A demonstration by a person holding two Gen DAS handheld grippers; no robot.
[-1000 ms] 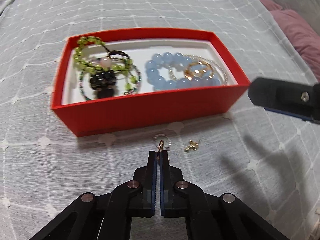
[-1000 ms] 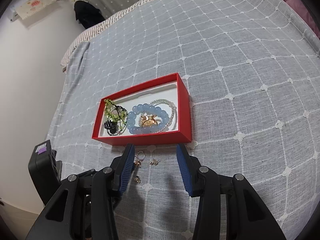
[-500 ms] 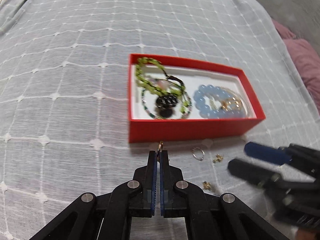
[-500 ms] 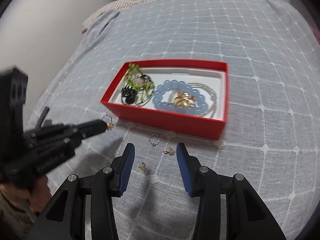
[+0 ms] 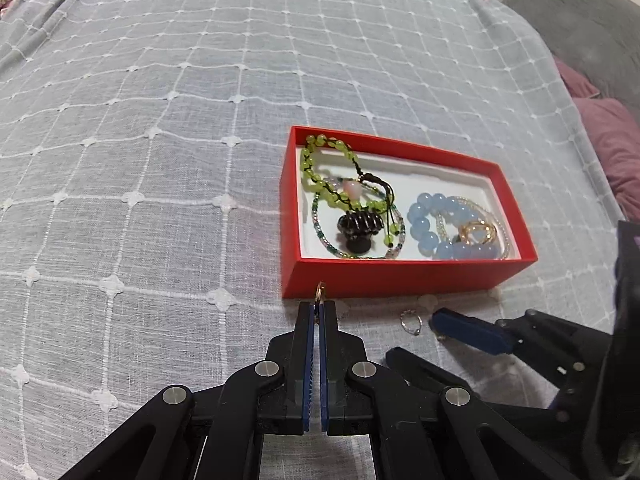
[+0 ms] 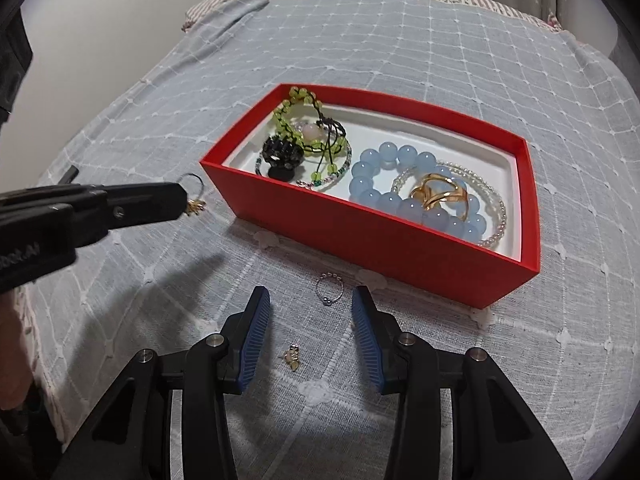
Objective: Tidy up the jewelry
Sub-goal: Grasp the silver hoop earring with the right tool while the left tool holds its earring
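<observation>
My left gripper (image 5: 319, 304) is shut on a thin gold hoop earring (image 5: 319, 291), held just off the front left corner of the red box (image 5: 400, 276). The right wrist view shows the same left gripper (image 6: 181, 200) with the hoop earring (image 6: 193, 184) and its gold charm hanging free. My right gripper (image 6: 311, 300) stands open low over the cloth. A silver beaded ring (image 6: 330, 289) lies just ahead of its tips, and a small gold earring (image 6: 291, 356) lies between its fingers. In the red box (image 6: 360, 236) are a green bead bracelet (image 6: 296, 114), a blue bead bracelet (image 6: 372, 176) and a gold ring (image 6: 438, 196).
Everything rests on a grey checked bedspread (image 5: 160, 160). A pink pillow (image 5: 612, 148) and a grey cushion (image 5: 580, 20) lie off to the right. A pale wall (image 6: 80, 40) runs along the bed's left side. A person's hand (image 6: 12, 360) holds the left gripper.
My left gripper has lifted the hoop earring off the cloth and drawn left, to the box's front left corner. My right gripper has rolled and come down over the loose ring and small earring.
</observation>
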